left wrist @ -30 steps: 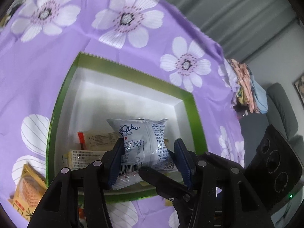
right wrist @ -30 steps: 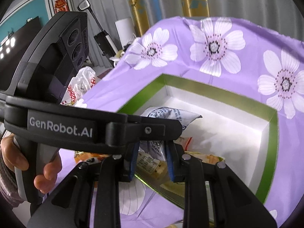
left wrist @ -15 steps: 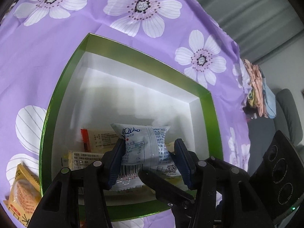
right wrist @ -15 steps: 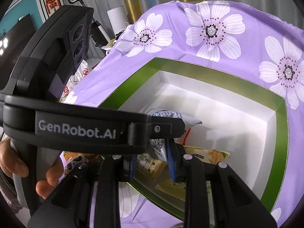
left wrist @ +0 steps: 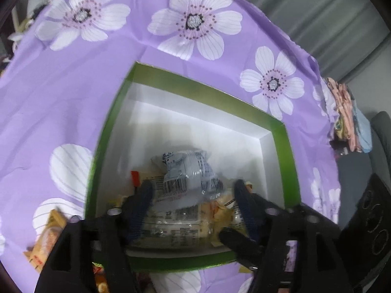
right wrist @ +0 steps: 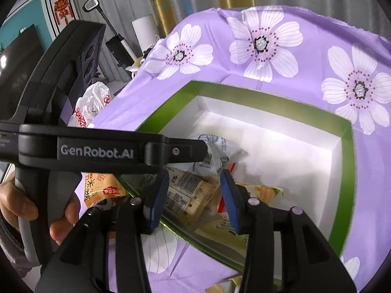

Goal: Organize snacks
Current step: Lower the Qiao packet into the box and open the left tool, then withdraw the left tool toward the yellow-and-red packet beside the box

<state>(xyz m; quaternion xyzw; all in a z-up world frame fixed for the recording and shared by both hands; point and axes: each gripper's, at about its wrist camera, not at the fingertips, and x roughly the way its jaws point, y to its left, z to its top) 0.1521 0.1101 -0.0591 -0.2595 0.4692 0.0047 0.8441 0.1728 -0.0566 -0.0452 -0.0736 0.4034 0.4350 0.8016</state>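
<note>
Left gripper opened, white packet dropped; purple floral tablecloth.

A white and blue snack packet with a barcode lay crumpled on top of other wrapped snacks at the near end of a green-rimmed box with white inner walls. Its far half was bare. An orange packet lay outside on the purple flowered cloth, just beside the box's near left corner.
</note>
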